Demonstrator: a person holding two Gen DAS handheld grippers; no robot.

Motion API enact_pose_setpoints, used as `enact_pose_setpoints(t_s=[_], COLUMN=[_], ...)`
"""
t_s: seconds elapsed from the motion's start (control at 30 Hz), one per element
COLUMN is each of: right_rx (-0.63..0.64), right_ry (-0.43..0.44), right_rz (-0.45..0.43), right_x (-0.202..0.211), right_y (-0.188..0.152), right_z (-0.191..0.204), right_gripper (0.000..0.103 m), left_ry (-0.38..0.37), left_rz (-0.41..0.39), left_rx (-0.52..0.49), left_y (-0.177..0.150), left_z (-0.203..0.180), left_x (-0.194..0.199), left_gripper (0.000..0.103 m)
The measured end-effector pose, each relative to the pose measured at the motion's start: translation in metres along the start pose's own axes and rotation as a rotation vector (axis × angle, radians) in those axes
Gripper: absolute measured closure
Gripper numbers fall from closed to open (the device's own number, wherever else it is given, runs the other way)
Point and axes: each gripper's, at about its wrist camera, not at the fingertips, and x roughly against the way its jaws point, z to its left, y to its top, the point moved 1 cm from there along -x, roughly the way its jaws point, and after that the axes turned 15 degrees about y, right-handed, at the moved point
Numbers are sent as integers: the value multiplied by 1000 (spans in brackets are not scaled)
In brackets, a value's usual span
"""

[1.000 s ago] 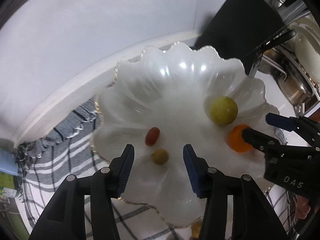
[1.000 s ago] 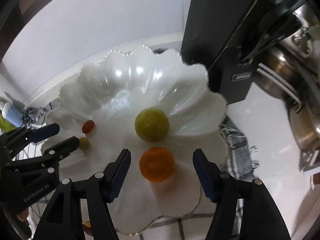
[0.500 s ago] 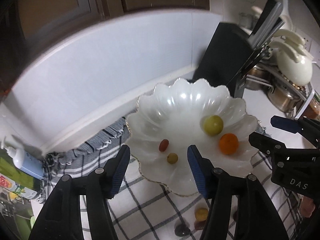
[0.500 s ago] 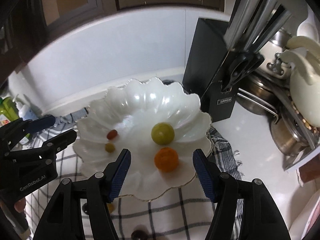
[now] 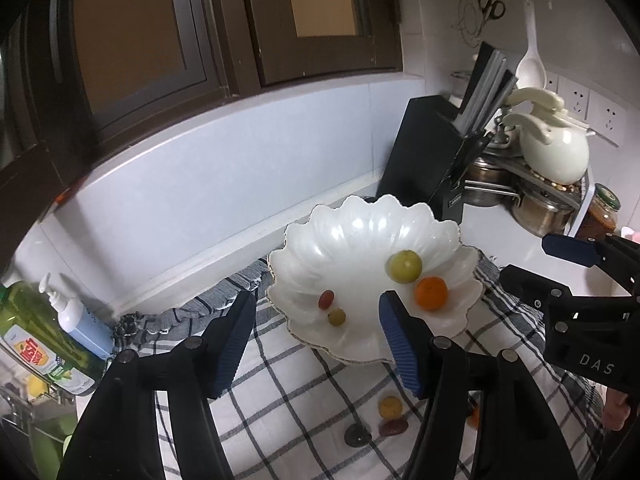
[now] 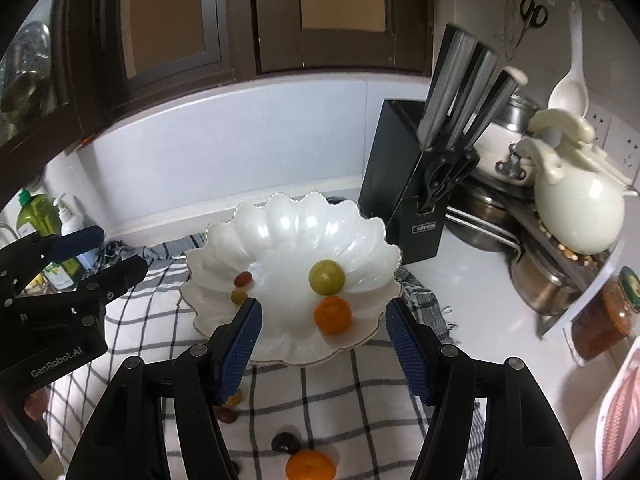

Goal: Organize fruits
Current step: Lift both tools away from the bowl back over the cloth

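A white scalloped bowl (image 5: 360,232) (image 6: 288,224) stands on a checked cloth. It holds a round green fruit (image 5: 404,266) (image 6: 327,277), an orange (image 5: 431,293) (image 6: 333,315), a red grape (image 5: 326,299) (image 6: 243,279) and a green grape (image 5: 337,317) (image 6: 239,296). More fruit lies loose on the cloth in front of the bowl: a small yellow one (image 5: 389,407), a dark one (image 6: 285,442) and a second orange (image 6: 310,465). My left gripper (image 5: 317,300) hangs above and short of the bowl, its jaws opening with nothing between them. My right gripper (image 6: 324,306) hovers open and empty beside it.
A black knife block (image 6: 408,208) stands right behind the bowl. Steel pots, a white jug (image 6: 580,208) and a jar (image 6: 616,312) crowd the right. Soap bottles (image 5: 76,320) stand at the left by the wall. The checked cloth (image 5: 280,400) covers the counter in front.
Both grippers have drawn back and up from the bowl, which looks smaller now. The left jaws have widened. The loose fruit on the cloth has come into view.
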Motion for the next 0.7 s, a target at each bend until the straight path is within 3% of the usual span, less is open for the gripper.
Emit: enact_pose_setpoints(t_s=[0.7], right_rx=[106], right_ry=[-63], right_rz=[-115], right_x=[62], right_y=[-53], right_z=[31], right_gripper=[37], left_ry=[-14], left_rz=[-48], left_rx=[8], left_y=[-51], left_z=[4], left_x=[59], left_gripper=[37])
